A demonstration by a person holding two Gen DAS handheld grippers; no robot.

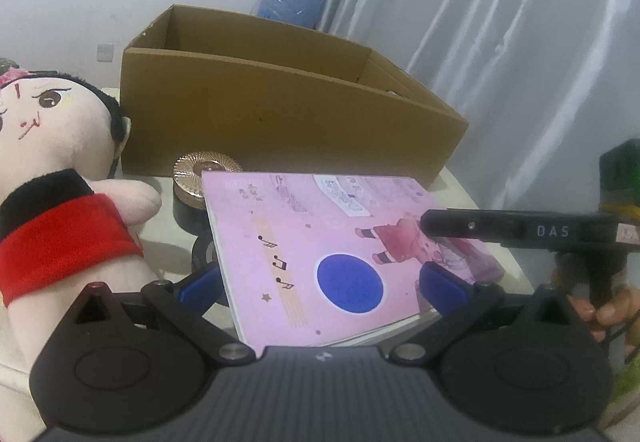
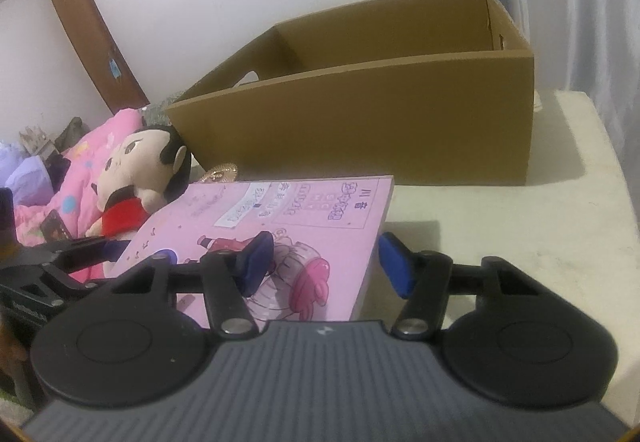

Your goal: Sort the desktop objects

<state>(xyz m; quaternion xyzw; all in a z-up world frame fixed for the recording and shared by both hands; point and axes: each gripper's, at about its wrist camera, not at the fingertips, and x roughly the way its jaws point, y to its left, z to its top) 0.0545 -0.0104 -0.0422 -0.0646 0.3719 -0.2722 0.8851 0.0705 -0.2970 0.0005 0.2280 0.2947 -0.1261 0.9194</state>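
A: What does the left gripper (image 1: pixel 320 284) do?

B: Its two blue pads stand wide; one pad (image 1: pixel 200 288) is at the left edge of the thin pink picture book with a blue circle on its cover (image 1: pixel 320 242), partly behind it; the other pad (image 1: pixel 442 288) lies over the cover near the right edge. I cannot tell if they press the book or only stand beside it.

A: And the right gripper (image 2: pixel 324 266)?

B: It is also spread wide; its left pad (image 2: pixel 254 262) is over the cover of the pink book (image 2: pixel 280 217); its right pad (image 2: pixel 396 266) is just beside the book's right edge, with a small gap. In the left view the black finger marked DAS (image 1: pixel 520 232) reaches over the far right part of the cover.

A: Where is the book?

B: It is tilted, the near side low, and it seems lifted above the pale desk (image 2: pixel 500 209); its shadow falls on the desk behind it.

A: What is around it?

B: Behind its left corner stands a round copper-coloured ribbed lid on a dark jar (image 1: pixel 200 181); to the left is a plush doll with black hair and a red and black dress (image 1: pixel 52 169), close to the left gripper; beyond them the large open brown cardboard box (image 1: pixel 280 113) rests on the desk; behind the box are a blue plastic bundle (image 1: pixel 292 1) and a grey curtain (image 1: pixel 500 41).
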